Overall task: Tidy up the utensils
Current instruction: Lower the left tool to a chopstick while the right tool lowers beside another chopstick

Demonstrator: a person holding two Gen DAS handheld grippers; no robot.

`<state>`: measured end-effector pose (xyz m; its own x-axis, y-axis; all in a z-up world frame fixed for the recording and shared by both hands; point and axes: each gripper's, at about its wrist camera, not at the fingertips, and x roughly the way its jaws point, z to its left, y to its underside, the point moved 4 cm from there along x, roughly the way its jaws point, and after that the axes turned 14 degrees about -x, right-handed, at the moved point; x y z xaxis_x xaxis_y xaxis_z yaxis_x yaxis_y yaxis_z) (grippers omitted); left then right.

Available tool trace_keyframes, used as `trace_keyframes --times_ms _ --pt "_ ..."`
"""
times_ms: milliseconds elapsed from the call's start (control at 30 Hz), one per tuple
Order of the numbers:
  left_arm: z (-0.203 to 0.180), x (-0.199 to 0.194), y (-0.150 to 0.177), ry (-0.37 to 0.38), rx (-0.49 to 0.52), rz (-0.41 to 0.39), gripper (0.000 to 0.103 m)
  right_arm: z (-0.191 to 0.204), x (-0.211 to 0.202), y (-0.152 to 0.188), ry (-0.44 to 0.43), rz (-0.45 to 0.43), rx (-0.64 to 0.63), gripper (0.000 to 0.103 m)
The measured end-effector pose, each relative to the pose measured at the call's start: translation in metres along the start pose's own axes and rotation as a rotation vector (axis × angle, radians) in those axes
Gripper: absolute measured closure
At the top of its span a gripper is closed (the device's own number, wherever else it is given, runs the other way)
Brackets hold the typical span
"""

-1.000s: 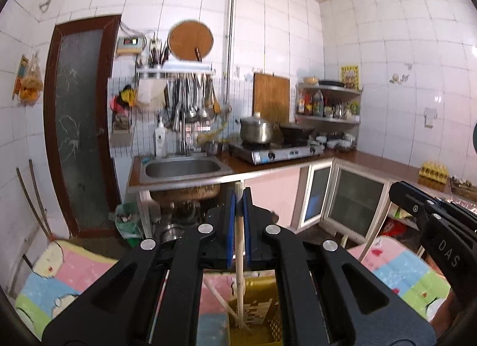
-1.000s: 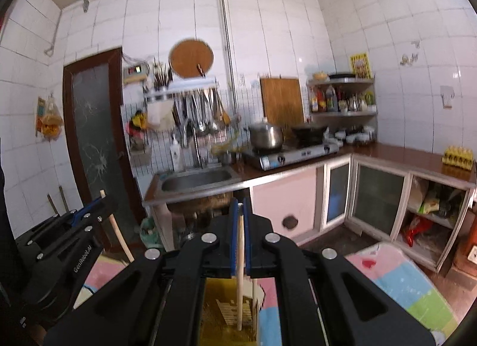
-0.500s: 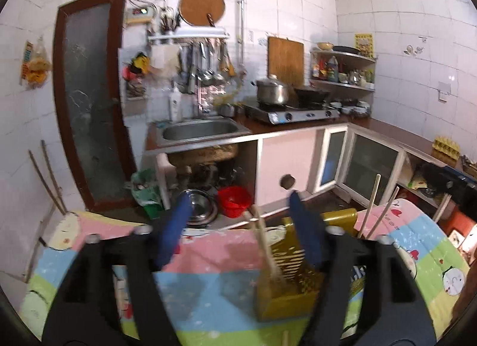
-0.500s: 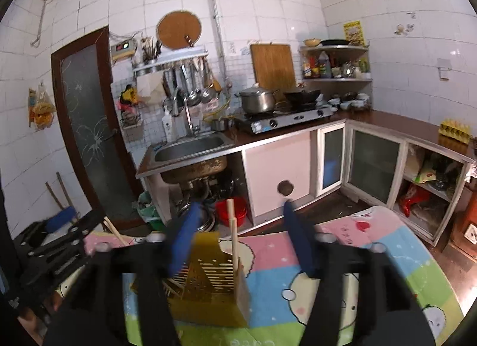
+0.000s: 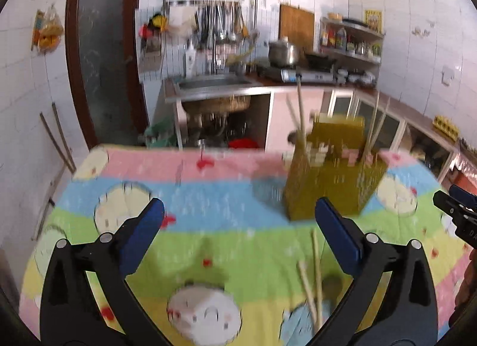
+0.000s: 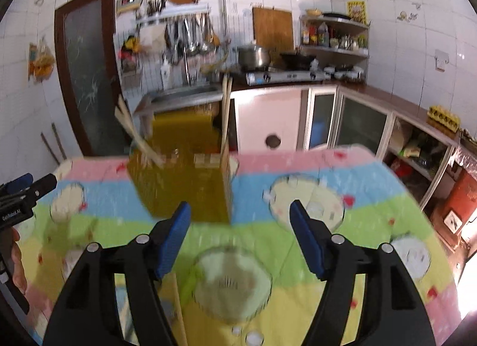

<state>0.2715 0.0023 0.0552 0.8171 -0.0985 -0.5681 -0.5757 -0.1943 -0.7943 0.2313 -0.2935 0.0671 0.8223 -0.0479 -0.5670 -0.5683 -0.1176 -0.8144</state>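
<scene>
One label, "GenRobot.AI", on left claw (image 6: 18,194)

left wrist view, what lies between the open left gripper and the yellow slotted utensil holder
Only bare patterned tablecloth separates the left gripper from the yellow slotted utensil holder. Two loose wooden chopsticks lie nearer the camera, by its right finger.

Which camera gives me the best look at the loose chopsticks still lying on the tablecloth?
The left wrist view: the loose chopsticks lie in plain sight on the tablecloth, in front of the yellow holder. The right wrist view shows only a blurred stick at its lower left, partly hidden by the tongs.
</scene>
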Motion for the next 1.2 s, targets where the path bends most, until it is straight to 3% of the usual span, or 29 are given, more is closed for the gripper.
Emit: trace_keyframes --times_ms 267,433,700,967,1200 --pt "0.004 0.035 0.081 -0.059 0.049 0.153 0.005 0.038 0.022 0.077 -0.064 0.121 -0.031 0.035" --pt "-0.004 0.037 0.104 -0.052 0.077 0.178 0.005 0.054 0.025 0.093 -0.087 0.147 -0.044 0.035" --pt "-0.012 0.041 0.12 -0.082 0.139 0.171 0.005 0.066 0.034 0.106 -0.117 0.195 -0.049 0.04" --pt "-0.005 0.052 0.12 -0.068 0.056 0.228 0.005 0.072 0.045 0.11 -0.128 0.242 -0.059 0.068" --pt "-0.012 0.067 0.121 -0.091 0.063 0.252 0.005 0.057 0.05 0.113 -0.125 0.269 -0.012 0.068"
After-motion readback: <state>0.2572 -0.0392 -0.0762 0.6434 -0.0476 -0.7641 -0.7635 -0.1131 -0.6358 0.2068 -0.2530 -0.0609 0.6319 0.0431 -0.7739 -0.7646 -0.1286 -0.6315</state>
